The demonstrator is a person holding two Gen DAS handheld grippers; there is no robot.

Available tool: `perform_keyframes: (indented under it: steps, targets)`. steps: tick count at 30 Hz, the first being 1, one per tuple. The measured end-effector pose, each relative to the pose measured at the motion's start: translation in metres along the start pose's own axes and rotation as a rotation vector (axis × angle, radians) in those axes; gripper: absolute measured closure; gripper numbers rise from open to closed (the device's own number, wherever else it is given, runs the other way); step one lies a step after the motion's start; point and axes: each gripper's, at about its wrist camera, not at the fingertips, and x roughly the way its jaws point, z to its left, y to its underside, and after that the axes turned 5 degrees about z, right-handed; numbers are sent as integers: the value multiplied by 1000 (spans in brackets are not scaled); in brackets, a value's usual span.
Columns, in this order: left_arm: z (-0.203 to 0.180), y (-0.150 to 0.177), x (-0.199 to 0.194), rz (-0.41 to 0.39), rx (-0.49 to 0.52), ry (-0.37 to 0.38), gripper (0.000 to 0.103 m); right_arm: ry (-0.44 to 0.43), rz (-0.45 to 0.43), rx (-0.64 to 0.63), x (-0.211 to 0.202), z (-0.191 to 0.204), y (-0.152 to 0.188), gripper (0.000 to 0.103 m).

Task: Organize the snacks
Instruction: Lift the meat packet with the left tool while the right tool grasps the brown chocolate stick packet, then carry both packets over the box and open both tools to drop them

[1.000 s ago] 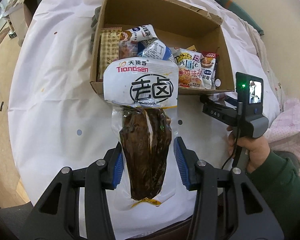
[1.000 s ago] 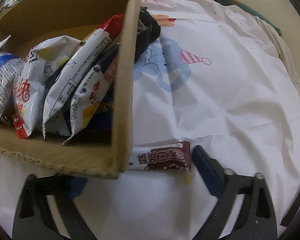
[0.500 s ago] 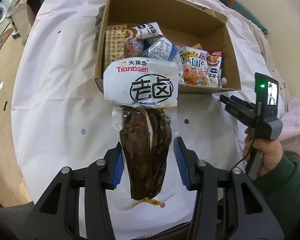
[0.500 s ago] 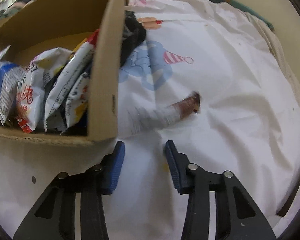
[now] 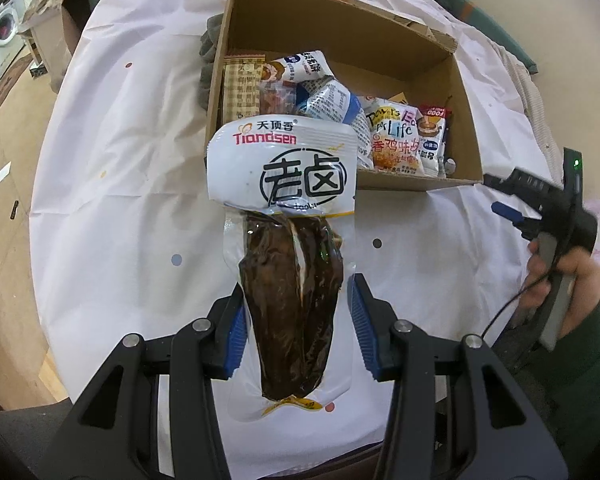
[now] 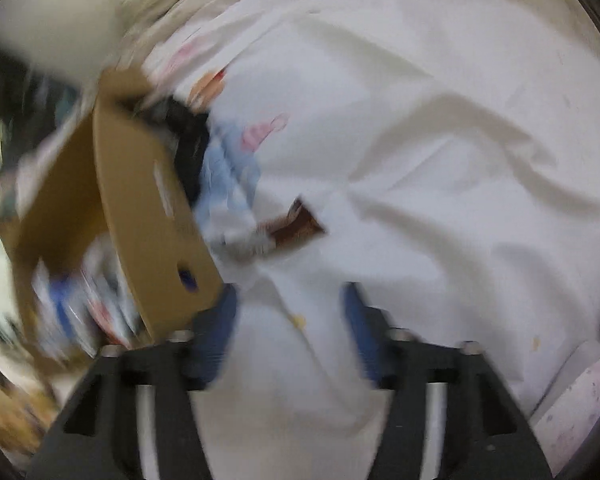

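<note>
My left gripper (image 5: 296,320) is shut on a clear vacuum pack of dark braised meat with a white Tiandsen header (image 5: 288,240), held above the table in front of the cardboard box (image 5: 416,184). The box holds several snack packets (image 5: 396,140). My right gripper (image 6: 288,320) is open and empty, right of the box's corner (image 6: 148,216); it also shows at the right of the left wrist view (image 5: 512,208). A small brown and white snack bar (image 6: 288,230) lies on the cloth ahead of it. The right wrist view is blurred.
A white tablecloth (image 5: 132,160) with coloured dots covers the round table. A dark cloth (image 6: 188,140) lies by the box's far side. A washing machine (image 5: 4,40) and floor lie far left. A beige wall is behind.
My right gripper pulled back and swung right away from the box, and its jaws narrowed. The snack bar now lies farther ahead. My left gripper still holds the meat pack, slightly farther from the box.
</note>
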Motion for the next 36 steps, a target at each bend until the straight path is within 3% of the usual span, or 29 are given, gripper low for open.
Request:
perform_keyframes:
  steps: [2,4,6,10,13,22,26,32,36]
  targets:
    - [0,-1,1,1,-3,6,61,-63,88,48,9,1,-16,40]
    - [-2,-2,2,1,4,4,60,-102,105,83,12,5,-26,42]
    - [-2,-3,3,4,7,-1,60,-68,106,94,18,12,-35,42]
    - [0,-3,6,12,-3,-8,60,-3,169,149,48,11,-43,60]
    - [3,-4,8,18,-17,-12,60,25,202,170,70,5,-45,65]
    - [0,-7,9,15,-7,-8,60,-37,119,157,54,-2,-46,84]
    - [-4,-8,9,10,2,-12,60,-95,63,146,29,-3,-48,85]
    - [-1,-5,2,-28,-7,-18,60,-78,-77,92,-16,5,-62,85]
    - [0,-5,-13,-98,-10,-20,60,-169,-111,27,-51,19,-63,85]
